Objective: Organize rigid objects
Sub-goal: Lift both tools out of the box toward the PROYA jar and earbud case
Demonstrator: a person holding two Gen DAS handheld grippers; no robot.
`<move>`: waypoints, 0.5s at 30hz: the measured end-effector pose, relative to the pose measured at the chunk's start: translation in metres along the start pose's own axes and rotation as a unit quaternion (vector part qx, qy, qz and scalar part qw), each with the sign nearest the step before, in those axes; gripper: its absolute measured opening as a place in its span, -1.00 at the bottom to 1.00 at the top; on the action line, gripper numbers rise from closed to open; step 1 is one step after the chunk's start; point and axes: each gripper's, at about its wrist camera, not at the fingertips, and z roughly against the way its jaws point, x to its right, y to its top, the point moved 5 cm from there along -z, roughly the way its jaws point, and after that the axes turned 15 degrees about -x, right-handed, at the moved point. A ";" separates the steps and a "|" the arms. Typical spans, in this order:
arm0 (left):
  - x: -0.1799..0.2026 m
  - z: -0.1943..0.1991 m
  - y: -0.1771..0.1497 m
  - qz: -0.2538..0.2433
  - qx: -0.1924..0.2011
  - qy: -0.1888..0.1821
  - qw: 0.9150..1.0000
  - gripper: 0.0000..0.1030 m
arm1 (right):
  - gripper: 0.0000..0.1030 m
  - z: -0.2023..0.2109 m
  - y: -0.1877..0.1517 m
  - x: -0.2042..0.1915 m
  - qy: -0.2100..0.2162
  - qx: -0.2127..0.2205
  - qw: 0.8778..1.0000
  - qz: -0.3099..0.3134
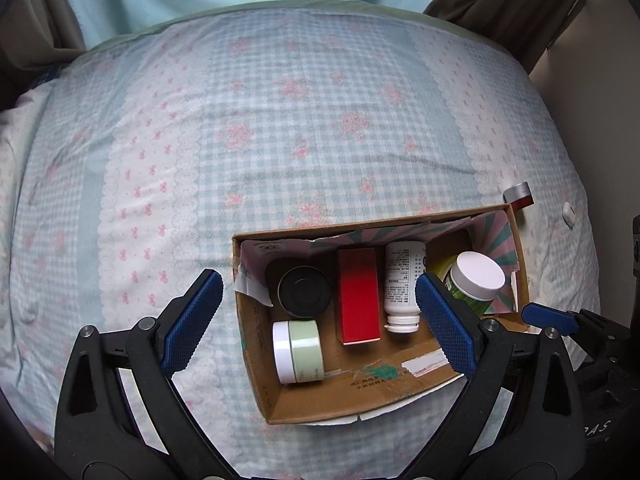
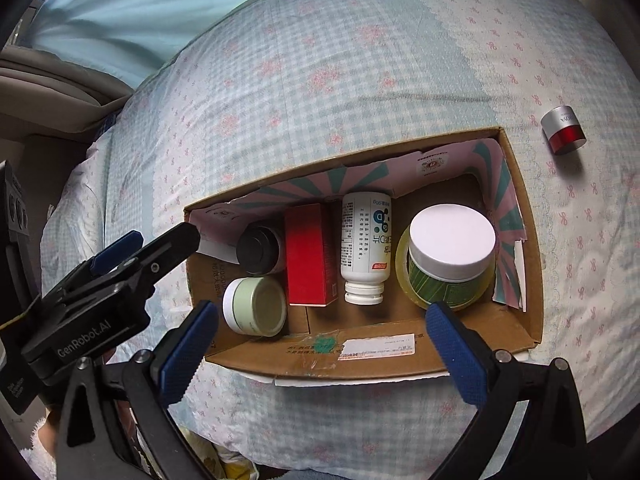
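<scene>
one cardboard box (image 2: 520, 240) sits on one checked bed cover (image 2: 320, 60). inside the box, counted left to right: one black jar (image 2: 260, 250) at the far left, one pale green jar (image 2: 256, 312) at the near left, one red carton (image 2: 310, 256), one white bottle (image 2: 365, 248) lying on its side, one green jar with a white lid (image 2: 452, 252) at the right. total inside: five items. outside the box, far right: one red and silver jar (image 2: 563, 130). total containers: six.

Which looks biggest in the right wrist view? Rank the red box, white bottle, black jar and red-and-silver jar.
1. Red box and white bottle: look alike in size, so no ranking between them.
2. Black jar.
3. Red-and-silver jar: it lies farther off outside the cardboard box, which may shrink it.
</scene>
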 end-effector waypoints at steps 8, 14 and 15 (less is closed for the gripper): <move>0.011 0.073 -0.016 0.010 0.053 -0.018 0.998 0.88 | 1.00 0.060 -0.024 0.009 -0.042 0.052 0.998 -0.013; 0.038 0.120 -0.034 0.004 0.103 -0.028 0.994 0.88 | 1.00 0.110 -0.053 0.044 -0.075 0.092 0.992 -0.048; 0.043 0.126 -0.038 0.004 0.109 -0.031 0.994 0.88 | 1.00 0.118 -0.057 0.051 -0.086 0.102 0.990 -0.049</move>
